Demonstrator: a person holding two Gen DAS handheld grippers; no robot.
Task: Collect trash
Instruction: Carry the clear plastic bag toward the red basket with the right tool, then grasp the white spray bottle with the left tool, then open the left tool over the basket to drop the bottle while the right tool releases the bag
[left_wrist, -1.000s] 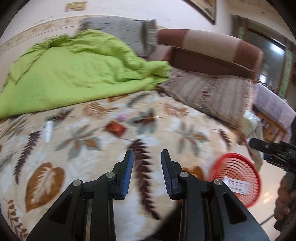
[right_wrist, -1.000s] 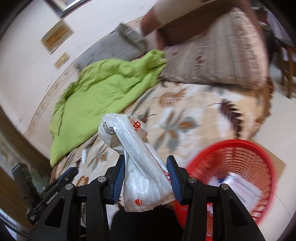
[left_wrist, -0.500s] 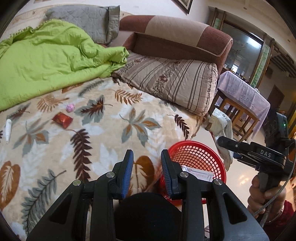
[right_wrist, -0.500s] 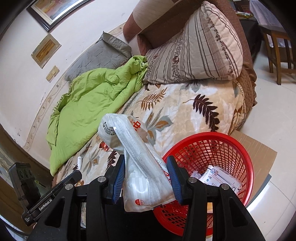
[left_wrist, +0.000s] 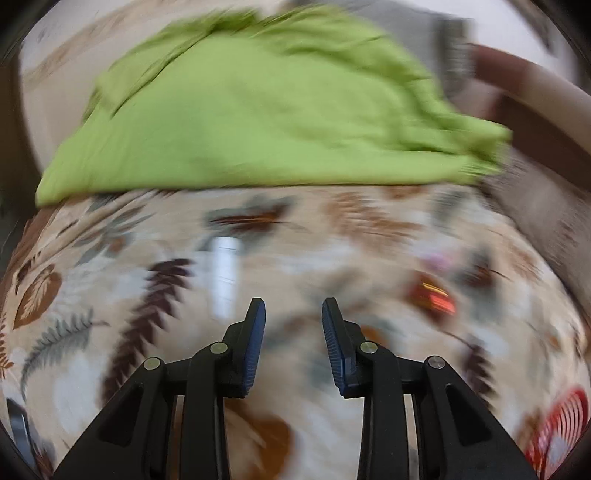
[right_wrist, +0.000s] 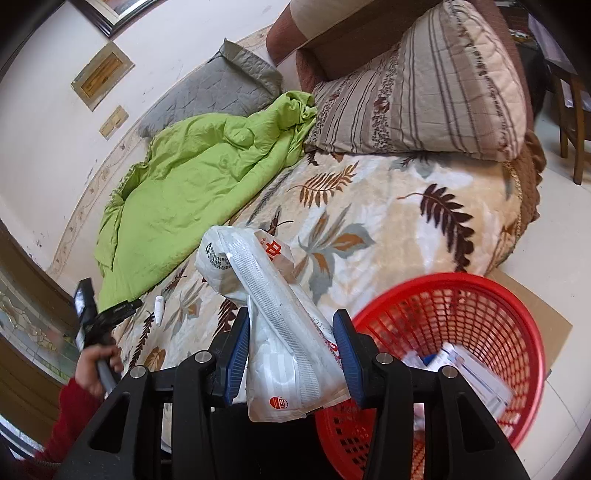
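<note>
My right gripper (right_wrist: 291, 314) is shut on a crumpled white plastic bag (right_wrist: 258, 266) with red print, held above the bed's edge, just left of the red mesh basket (right_wrist: 480, 291). White paper packets (right_wrist: 469, 369) lie inside the basket. My left gripper (left_wrist: 293, 306) is open and holds nothing, low over the leaf-patterned bedspread (left_wrist: 332, 236); its view is motion-blurred. A white tube (left_wrist: 225, 273) lies ahead and left of it, a red wrapper (left_wrist: 434, 295) and a small pink scrap (left_wrist: 437, 258) ahead and right. In the right wrist view the tube (right_wrist: 159, 304) lies near the left gripper (right_wrist: 107, 314).
A green blanket (right_wrist: 192, 184) covers the far side of the bed, with a grey pillow (right_wrist: 221, 88) and a striped cushion (right_wrist: 424, 85) behind. The basket stands on cardboard (right_wrist: 535, 306) on the floor. A hand in a red sleeve (right_wrist: 74, 406) holds the left gripper.
The left gripper has swung left from the basket back over the bed, toward the tube and wrapper, still open. The right gripper keeps the bag and has edged closer to the basket.
</note>
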